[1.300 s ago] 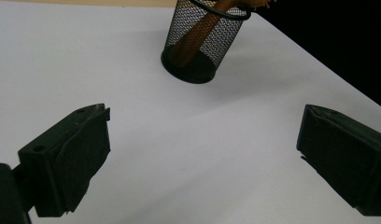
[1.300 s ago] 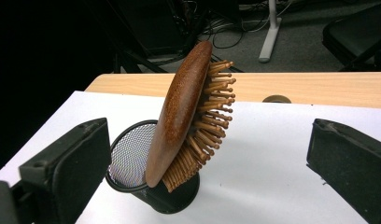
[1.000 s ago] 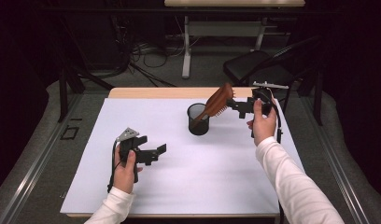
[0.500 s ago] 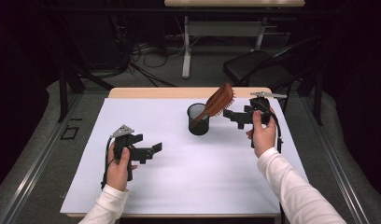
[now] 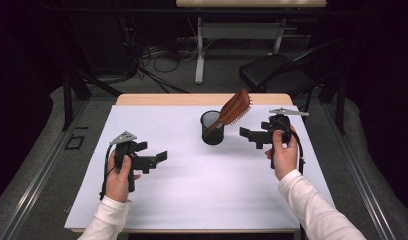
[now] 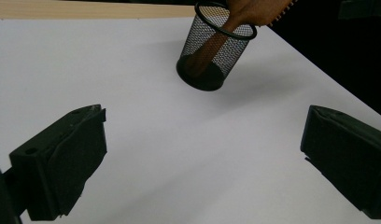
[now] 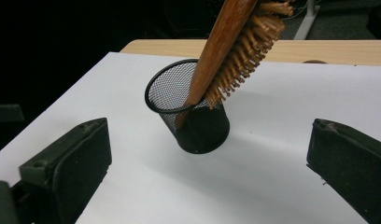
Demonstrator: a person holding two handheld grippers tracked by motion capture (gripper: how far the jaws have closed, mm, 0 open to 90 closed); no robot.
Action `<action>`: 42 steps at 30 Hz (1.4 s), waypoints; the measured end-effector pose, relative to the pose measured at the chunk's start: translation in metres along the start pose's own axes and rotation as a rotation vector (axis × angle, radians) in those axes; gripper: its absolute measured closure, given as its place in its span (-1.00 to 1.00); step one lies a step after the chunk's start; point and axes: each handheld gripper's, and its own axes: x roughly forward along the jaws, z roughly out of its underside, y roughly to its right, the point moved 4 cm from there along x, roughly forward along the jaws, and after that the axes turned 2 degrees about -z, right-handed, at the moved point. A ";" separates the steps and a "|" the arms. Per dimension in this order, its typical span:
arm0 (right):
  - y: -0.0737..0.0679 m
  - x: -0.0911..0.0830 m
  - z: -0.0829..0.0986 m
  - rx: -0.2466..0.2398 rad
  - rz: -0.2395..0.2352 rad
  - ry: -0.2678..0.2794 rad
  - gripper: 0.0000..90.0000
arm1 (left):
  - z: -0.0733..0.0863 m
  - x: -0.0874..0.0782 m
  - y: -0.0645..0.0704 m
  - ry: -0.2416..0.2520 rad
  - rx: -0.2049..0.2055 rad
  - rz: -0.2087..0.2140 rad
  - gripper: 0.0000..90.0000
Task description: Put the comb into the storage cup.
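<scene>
On white table (image 5: 192, 200) | hairbrush (image 5: 235, 107) in mesh cup (image 5: 212, 128) | dark room

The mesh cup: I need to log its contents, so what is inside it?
A wooden hairbrush stands handle-down in the black mesh cup, leaning on the rim, bristle head sticking out above. Through the mesh nothing else shows; the cup's floor under the handle end is hidden.

Both grippers' jaws wide apart
</scene>
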 end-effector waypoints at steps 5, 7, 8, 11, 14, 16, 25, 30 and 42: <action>-0.003 -0.003 0.009 -0.020 -0.014 0.010 -1.00 | -0.003 -0.006 -0.007 0.012 -0.010 -0.005 -0.99; -0.004 -0.003 0.014 -0.022 -0.026 0.011 -1.00 | -0.003 -0.009 -0.009 0.017 -0.007 -0.016 -0.99; -0.006 -0.004 0.017 -0.022 -0.033 0.009 -1.00 | -0.004 -0.010 -0.010 0.018 -0.002 -0.018 -0.99; -0.008 -0.004 0.024 -0.026 -0.045 0.007 -1.00 | -0.004 -0.013 -0.012 0.025 -0.003 -0.026 -0.99; -0.011 -0.005 0.030 -0.034 -0.053 0.004 -1.00 | -0.005 -0.016 -0.014 0.028 -0.007 -0.032 -0.99; -0.014 -0.005 0.034 -0.047 -0.056 0.000 -1.00 | -0.005 -0.016 -0.015 0.029 -0.006 -0.032 -0.99; -0.022 -0.014 0.053 -0.112 -0.058 0.003 -1.00 | -0.005 -0.018 -0.014 0.027 0.005 -0.027 -0.99; -0.025 -0.019 0.061 -0.128 -0.060 0.004 -1.00 | -0.004 -0.018 -0.013 0.023 0.011 -0.022 -0.99; -0.018 -0.037 0.073 -0.110 -0.064 0.012 -1.00 | -0.005 -0.012 -0.005 0.003 0.024 -0.008 -0.99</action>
